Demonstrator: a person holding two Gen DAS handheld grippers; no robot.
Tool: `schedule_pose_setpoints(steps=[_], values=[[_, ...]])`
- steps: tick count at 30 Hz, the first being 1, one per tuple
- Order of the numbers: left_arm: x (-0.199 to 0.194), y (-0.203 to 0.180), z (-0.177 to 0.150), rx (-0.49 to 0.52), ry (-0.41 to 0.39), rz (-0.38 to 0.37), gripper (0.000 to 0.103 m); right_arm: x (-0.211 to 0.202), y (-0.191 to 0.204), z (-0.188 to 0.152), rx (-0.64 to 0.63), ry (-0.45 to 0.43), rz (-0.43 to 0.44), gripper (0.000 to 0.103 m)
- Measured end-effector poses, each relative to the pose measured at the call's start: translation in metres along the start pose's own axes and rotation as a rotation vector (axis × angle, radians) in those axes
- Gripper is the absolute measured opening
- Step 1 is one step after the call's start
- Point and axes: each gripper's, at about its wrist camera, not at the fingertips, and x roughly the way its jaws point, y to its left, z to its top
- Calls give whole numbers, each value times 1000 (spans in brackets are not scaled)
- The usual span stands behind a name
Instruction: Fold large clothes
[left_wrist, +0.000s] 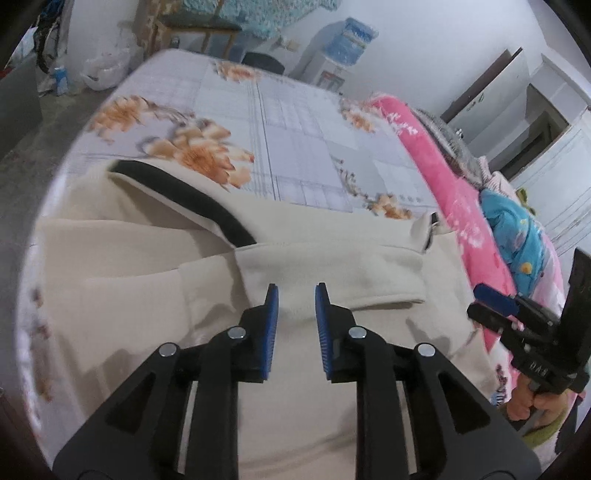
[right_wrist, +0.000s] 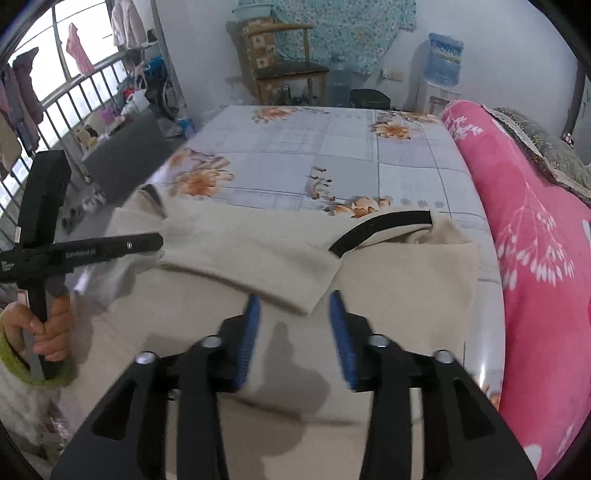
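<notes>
Left wrist view shows the cream fabric garment with black trim (left_wrist: 258, 266) on the floral bedsheet (left_wrist: 295, 147), both sleeves seemingly folded inward, left gripper (left_wrist: 295, 291) and right gripper (right_wrist: 295, 299) spread and empty, so next grasp the hem evenly.

Landmark: cream garment (right_wrist: 388, 295), spread over the near part of the bed (right_wrist: 369, 147).

- Beyond the garment: flowered sheet bare as far as the bed's far edge; open passage.
- To its right: rolled pink blanket (right_wrist: 535, 258) runs along the bed's side and rises above the garment; blocks low sideways travel.
- To its left: bed edge, floor beyond, a dark flat box (right_wrist: 122, 162) near that edge.
- Above it: left gripper (left_wrist: 295, 291) and right gripper (right_wrist: 293, 301), jaws parted, nothing between them; each occupies space beside the other.
</notes>
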Motion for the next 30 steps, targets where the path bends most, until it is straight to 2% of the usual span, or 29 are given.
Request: schedule_pose_setpoints(steps=[5,8,11,15,19,21,28,30], values=[[-51,9,-23,-14,-53,46,34,-21,20,-22,-23,-5,35,63],[-75,19,-42,-37,-71,53,40,-24,33,-38,-33,14,58,70],[-96,31,-66,-65,-91,73,40,-19,47,-54,-36,45,78,71],[-116,46,-97,-89,-122,63,40,-5,62,-78,-29,112,120,72],[-119,52,-120,-49,-117,125,40,11,66,-98,-3,169,141,72],[-119,57,-127,-46,-113,144,40,18,65,-106,4,191,122,72],[-109,78,-144,-75,-80,167,38,17,66,-108,-12,180,111,72],[-109,81,-144,-80,-93,164,37,17,66,-108,-15,183,107,72]])
